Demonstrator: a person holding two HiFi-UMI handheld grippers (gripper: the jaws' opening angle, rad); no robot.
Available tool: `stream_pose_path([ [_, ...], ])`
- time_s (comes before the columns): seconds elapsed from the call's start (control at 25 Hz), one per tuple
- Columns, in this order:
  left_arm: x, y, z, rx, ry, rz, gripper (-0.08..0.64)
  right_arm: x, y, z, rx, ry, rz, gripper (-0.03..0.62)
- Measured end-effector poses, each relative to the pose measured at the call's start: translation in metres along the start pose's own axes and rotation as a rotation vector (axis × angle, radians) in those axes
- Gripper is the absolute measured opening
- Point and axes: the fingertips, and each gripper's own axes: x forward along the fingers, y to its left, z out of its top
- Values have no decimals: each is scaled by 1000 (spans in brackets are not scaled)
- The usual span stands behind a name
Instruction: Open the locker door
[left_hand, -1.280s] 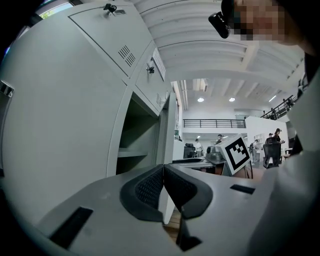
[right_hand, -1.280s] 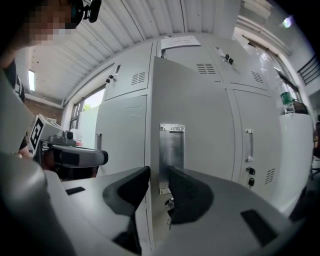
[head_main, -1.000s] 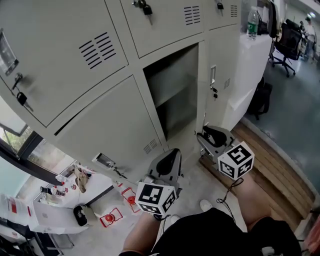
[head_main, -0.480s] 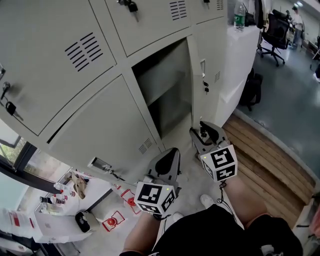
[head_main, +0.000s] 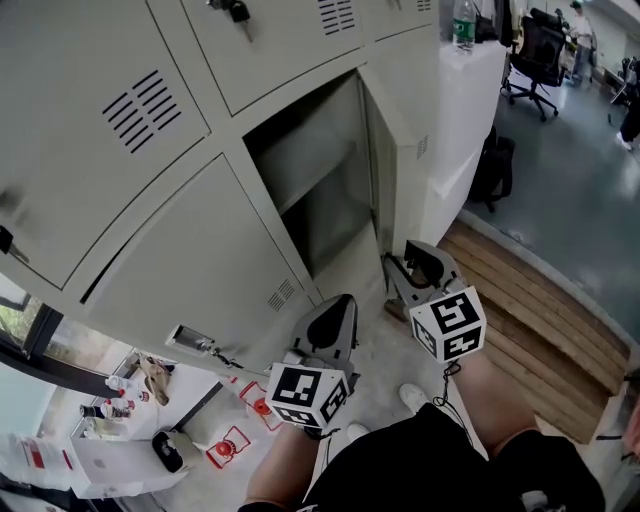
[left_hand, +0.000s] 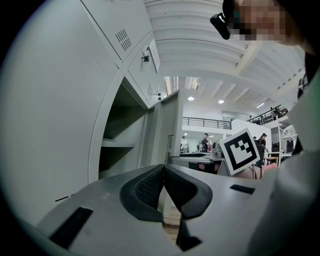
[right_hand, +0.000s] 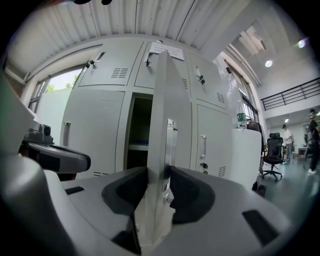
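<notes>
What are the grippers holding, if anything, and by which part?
Right gripper: jaws closing on the free edge of the locker door. Left gripper: shut on nothing.

The open locker compartment (head_main: 315, 180) gives clear entry from the front, though a shelf (left_hand: 118, 145) divides it inside. The locker door (head_main: 383, 170) stands swung out edge-on along its right side, barring approach from there. To the left is a closed door (head_main: 190, 260) with a protruding latch (head_main: 190, 336).
</notes>
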Motion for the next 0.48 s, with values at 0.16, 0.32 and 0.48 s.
stream_pose_path([
  [0.16, 10, -5, -1, -1, 3, -17, 17, -7, -12, -3, 8, 1, -13, 187],
  [0.32, 21, -11, -1, 0, 5, -32, 17, -16, -32, -6, 16, 4, -43, 175],
  [0.48, 35, -18, 0, 2, 4, -46, 17, -23, -52, -10, 24, 10, -67, 164],
])
